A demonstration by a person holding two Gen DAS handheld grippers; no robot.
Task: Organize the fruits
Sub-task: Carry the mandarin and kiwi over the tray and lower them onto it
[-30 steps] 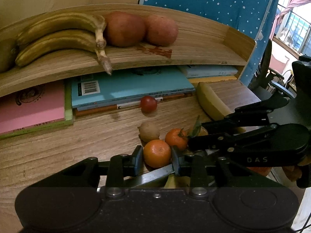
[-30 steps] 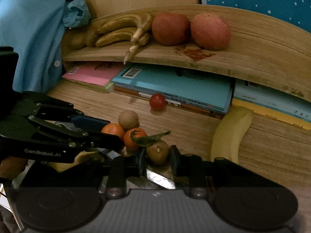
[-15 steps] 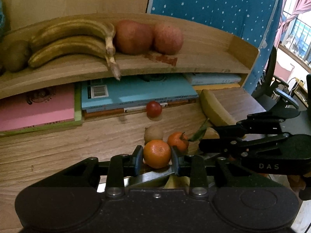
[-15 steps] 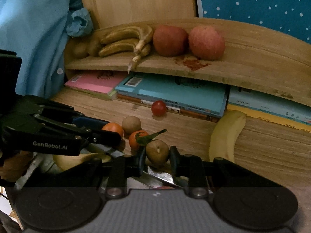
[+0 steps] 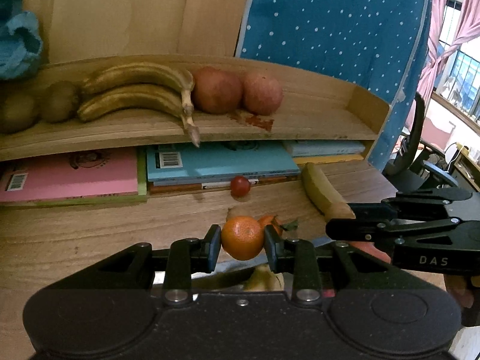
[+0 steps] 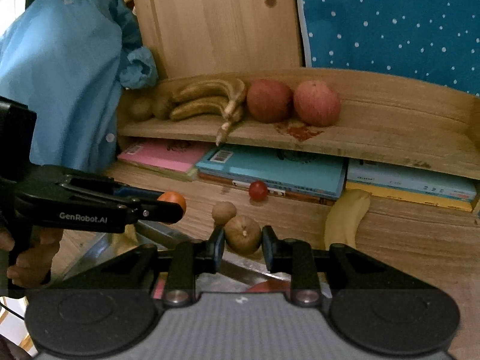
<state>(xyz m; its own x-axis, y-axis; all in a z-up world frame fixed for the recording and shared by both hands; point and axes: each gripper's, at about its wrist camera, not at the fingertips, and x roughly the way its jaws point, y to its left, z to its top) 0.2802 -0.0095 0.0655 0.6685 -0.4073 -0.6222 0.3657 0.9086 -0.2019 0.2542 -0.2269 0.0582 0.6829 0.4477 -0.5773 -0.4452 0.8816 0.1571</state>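
Note:
In the left wrist view my left gripper (image 5: 242, 241) is shut on an orange tangerine (image 5: 242, 234), held above the desk. In the right wrist view my right gripper (image 6: 243, 241) is shut on a brown kiwi-like fruit (image 6: 241, 232). The two grippers hang side by side: the right gripper (image 5: 339, 223) shows at the right edge, the left gripper (image 6: 171, 207) at the left with the tangerine (image 6: 172, 198) in it. On the wooden shelf (image 5: 315, 120) lie brown bananas (image 5: 135, 90), two red apples (image 5: 216, 93) and kiwis (image 5: 58, 100).
On the desk lie a cherry tomato (image 5: 240, 186), a yellow banana (image 5: 321, 189), a leafy tangerine (image 5: 274, 221) and a small tan fruit (image 6: 223, 212). A metal tray (image 6: 99, 249) sits under the grippers. Books (image 5: 216, 162) fill the gap below the shelf. A blue garment (image 6: 60, 75) hangs left.
Both grippers have risen and drawn back from the tray, each still holding its fruit. The shelf sits lower in both views and more of the wall behind shows.

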